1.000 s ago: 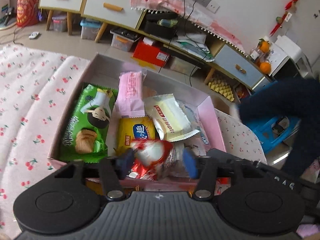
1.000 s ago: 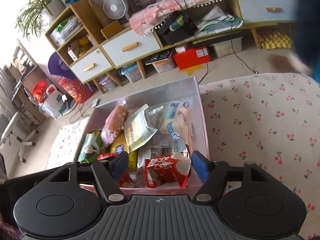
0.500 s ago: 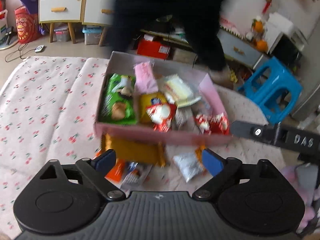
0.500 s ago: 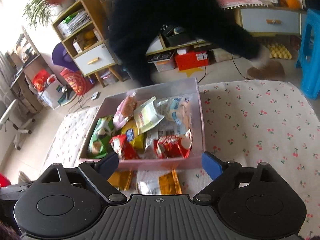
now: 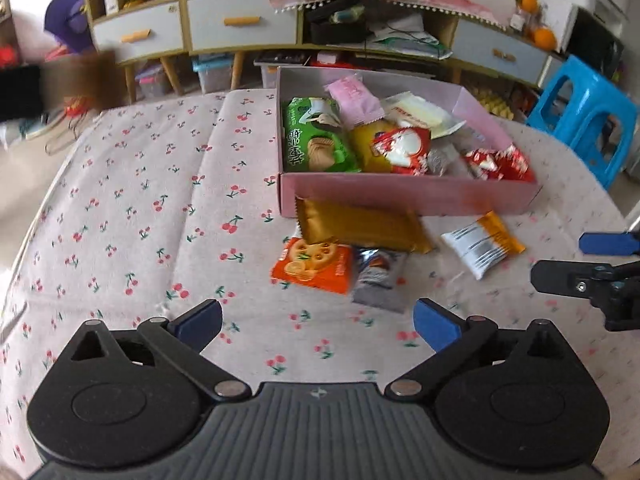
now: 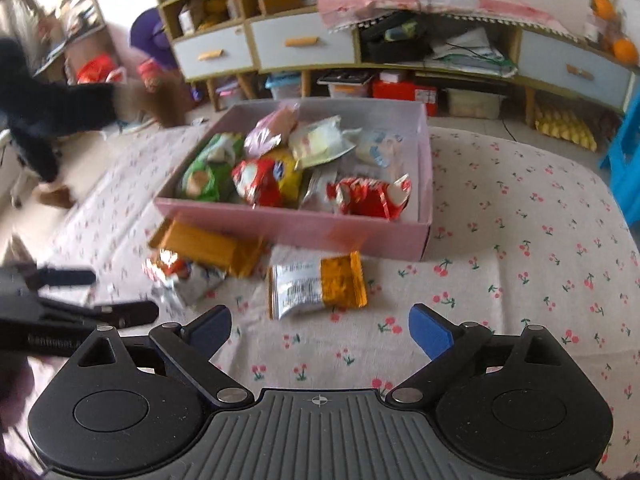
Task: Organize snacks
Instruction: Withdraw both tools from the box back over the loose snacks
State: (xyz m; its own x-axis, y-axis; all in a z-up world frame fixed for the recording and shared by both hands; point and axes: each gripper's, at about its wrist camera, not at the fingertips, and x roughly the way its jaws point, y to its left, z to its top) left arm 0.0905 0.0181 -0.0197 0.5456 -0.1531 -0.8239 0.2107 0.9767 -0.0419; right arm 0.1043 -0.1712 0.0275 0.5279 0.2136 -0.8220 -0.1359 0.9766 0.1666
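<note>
left gripper: jaws spread wide with nothing between them, just bare cloth. They've just been opening. It sits at the bottom of its own view; in the right wrist view its blue pad and black arm poke in at the left edge.

right gripper: same deal, jaws wide and empty, just been opening too. It shows up at the right edge of the left wrist view.

pink cardboard box: above the jaws in both views, sitting on the cloth, open top, packed with snacks.

inside the box: green biscuit packet at the left end, pink wrapper and pale yellow-white pouch toward the back, a yellow bag under a red-and-white foil pack in the middle, and another red foil pack at the right front corner.

loose snacks: all lying between the box and the jaws. Long gold foil bar is right against the box's front wall, orange cracker packet and silver-blue pouch are just below it, overlapping a bit. White-and-orange packet is off by itself, just above the right gripper.

surface: cherry-print cloth, soft and a bit rumpled.

in the way: nothing between either gripper and the loose packets.

background: drawer cabinet along the top, blue plastic stool upper right, and a blurry person in dark clothing at the left of the right wrist view.
</note>
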